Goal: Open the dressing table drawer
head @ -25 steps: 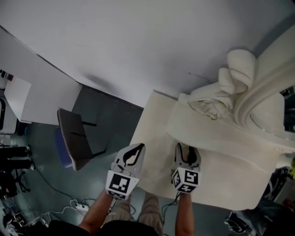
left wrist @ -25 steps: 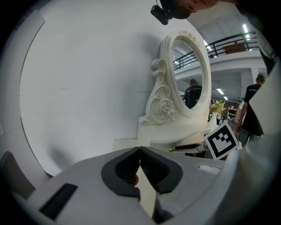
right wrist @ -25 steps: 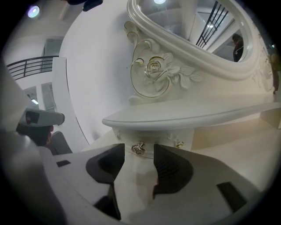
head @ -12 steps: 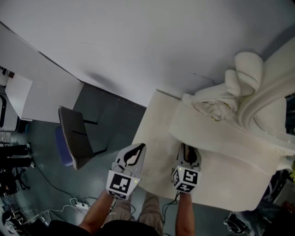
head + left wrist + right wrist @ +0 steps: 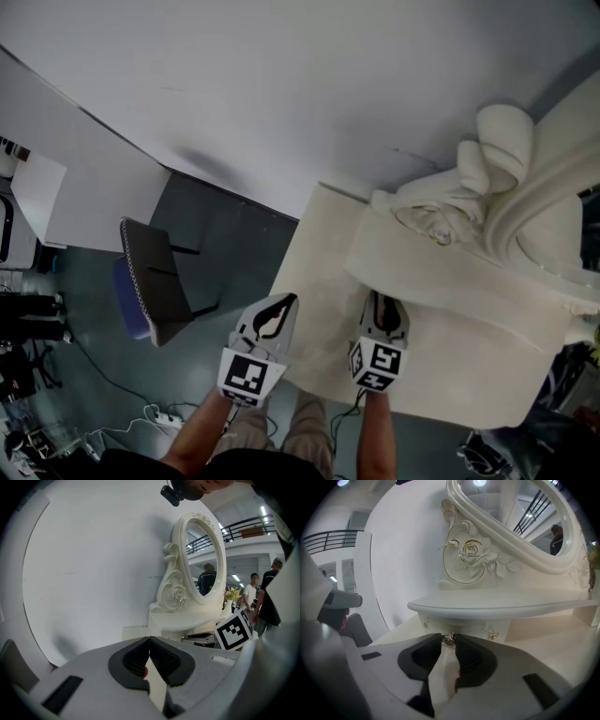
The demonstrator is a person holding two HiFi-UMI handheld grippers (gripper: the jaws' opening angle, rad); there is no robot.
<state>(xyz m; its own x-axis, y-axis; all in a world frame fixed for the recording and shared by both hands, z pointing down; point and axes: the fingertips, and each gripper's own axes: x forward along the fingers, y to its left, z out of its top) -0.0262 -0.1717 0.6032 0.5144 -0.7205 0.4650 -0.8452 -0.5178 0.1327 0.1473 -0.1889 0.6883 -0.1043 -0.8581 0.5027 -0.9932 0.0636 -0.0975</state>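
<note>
The cream dressing table [image 5: 441, 366] fills the right of the head view, under its carved mirror [image 5: 520, 522]. Below the curved shelf [image 5: 501, 605] is the small drawer front [image 5: 464, 626] with a metal rose-shaped knob [image 5: 449, 638]. My right gripper [image 5: 448, 642] reaches to that drawer, its jaws closing, and the tips pinch the knob from both sides. In the head view the right gripper [image 5: 379, 305] lies over the tabletop. My left gripper [image 5: 279, 305] hangs at the table's left edge; its tips [image 5: 149, 640] meet with nothing between them.
A dark chair [image 5: 150, 281] stands on the grey floor left of the table, with cables [image 5: 122, 427] near it. A white wall runs behind. Two more small fittings [image 5: 492, 634] flank the knob. People [image 5: 269, 592] stand at the right in the left gripper view.
The right gripper's jaws have narrowed. Both hands stay where they were. The head view shifted slightly.
</note>
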